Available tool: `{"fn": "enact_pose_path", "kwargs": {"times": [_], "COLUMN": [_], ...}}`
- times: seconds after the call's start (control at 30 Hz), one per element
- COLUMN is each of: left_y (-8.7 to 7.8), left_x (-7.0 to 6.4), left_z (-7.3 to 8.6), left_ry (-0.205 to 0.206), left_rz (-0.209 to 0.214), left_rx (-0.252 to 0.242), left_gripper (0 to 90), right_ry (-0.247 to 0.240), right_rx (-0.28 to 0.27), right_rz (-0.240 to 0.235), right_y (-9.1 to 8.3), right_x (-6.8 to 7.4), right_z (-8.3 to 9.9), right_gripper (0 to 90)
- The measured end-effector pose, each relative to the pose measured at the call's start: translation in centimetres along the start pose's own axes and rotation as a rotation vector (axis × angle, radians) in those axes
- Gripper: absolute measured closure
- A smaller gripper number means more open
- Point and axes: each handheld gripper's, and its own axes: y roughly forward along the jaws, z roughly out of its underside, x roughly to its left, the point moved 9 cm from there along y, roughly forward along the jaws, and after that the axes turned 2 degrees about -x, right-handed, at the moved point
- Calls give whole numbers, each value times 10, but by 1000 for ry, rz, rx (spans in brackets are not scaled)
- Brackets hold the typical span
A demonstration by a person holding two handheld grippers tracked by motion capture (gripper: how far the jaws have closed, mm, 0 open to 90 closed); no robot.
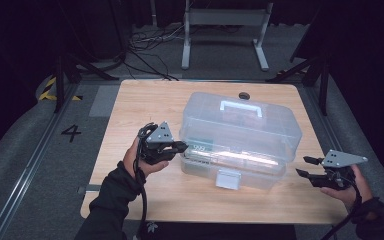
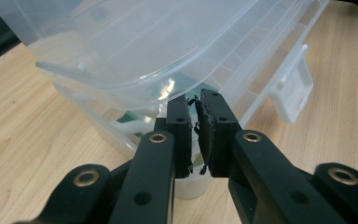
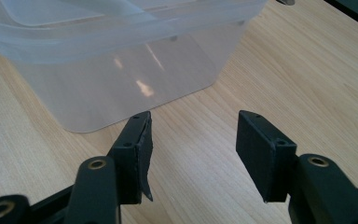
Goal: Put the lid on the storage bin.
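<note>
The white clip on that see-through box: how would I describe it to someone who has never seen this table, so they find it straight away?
Start at the wooden table and find the large clear plastic box in its middle. Go down the long side facing the person to the lower edge, midway along. The latch sits there, a small solid white square flap, lower than the pale handle on the lid.

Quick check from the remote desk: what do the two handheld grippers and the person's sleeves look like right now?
Both grippers are black. The left gripper and the right gripper each carry a grey three-cornered plate with small holes on top. Brass-coloured rivets stud the jaw links, and the black jaw pads look frayed at the edges. A black cable trails from the left one. The person wears dark long sleeves.
</note>
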Motion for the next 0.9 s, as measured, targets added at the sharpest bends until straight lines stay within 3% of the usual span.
{"fn": "enact_pose_path", "kwargs": {"times": [0.2,0.47,0.57,0.73,0.9], "left_y": [0,9,8,9,3], "left_x": [-4,-7,-7,-7,-8], "left_z": [10,33,35,44,45], "left_ry": [-5,1,-10,-6,-20], "left_rz": [14,20,23,7,10], "left_rx": [20,98,101,137,115], "left_gripper": [812,810,809,800,788], "right_ry": [2,9,14,12,18], "right_rx": [8,17,17,18,14], "right_rz": [-5,-17,-17,-20,-24], "right_y": [2,5,5,6,6], "right_x": [2,4,3,3,3], "right_z": [2,5,5,6,6], "right_gripper": [469,469,469,470,470]}}
